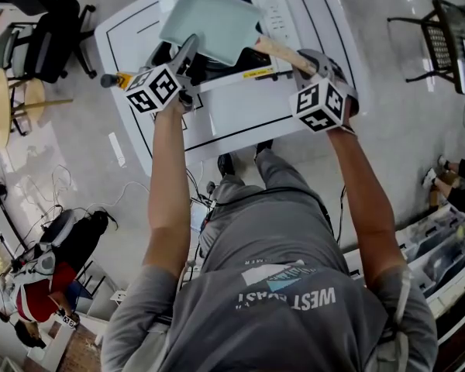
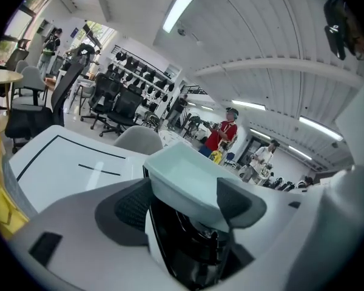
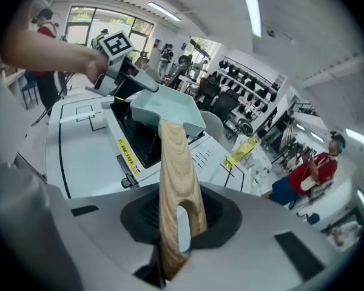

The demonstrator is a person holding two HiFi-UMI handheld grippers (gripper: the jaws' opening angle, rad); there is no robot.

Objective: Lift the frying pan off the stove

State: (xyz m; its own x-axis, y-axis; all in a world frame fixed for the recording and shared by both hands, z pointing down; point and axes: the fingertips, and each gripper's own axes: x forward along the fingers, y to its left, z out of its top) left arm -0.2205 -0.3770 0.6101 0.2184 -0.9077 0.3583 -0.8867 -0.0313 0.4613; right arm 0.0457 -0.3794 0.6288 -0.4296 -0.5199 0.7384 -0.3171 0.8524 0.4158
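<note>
The frying pan point(image 1: 209, 22) is square and pale mint, with a wooden handle point(image 1: 283, 53). It sits over the black stove point(image 1: 217, 67) on the white table. My right gripper point(image 3: 179, 220) is shut on the end of the handle point(image 3: 173, 174), which runs up to the pan point(image 3: 167, 114). My left gripper point(image 2: 182, 205) has a corner of the pan's rim point(image 2: 182, 171) between its dark pads point(image 2: 124, 208), and both pads touch it. In the head view the left gripper point(image 1: 187, 53) is at the pan's left edge and the right gripper point(image 1: 302, 62) at the handle. Whether the pan still touches the stove I cannot tell.
The white table point(image 1: 240, 122) carries black line markings and a button panel point(image 1: 275, 14) behind the stove. A yellow-handled tool point(image 1: 118, 78) lies at its left edge. Office chairs point(image 1: 46, 29) and a round wooden table point(image 1: 0, 103) stand to the left. People stand far off point(image 2: 221, 135).
</note>
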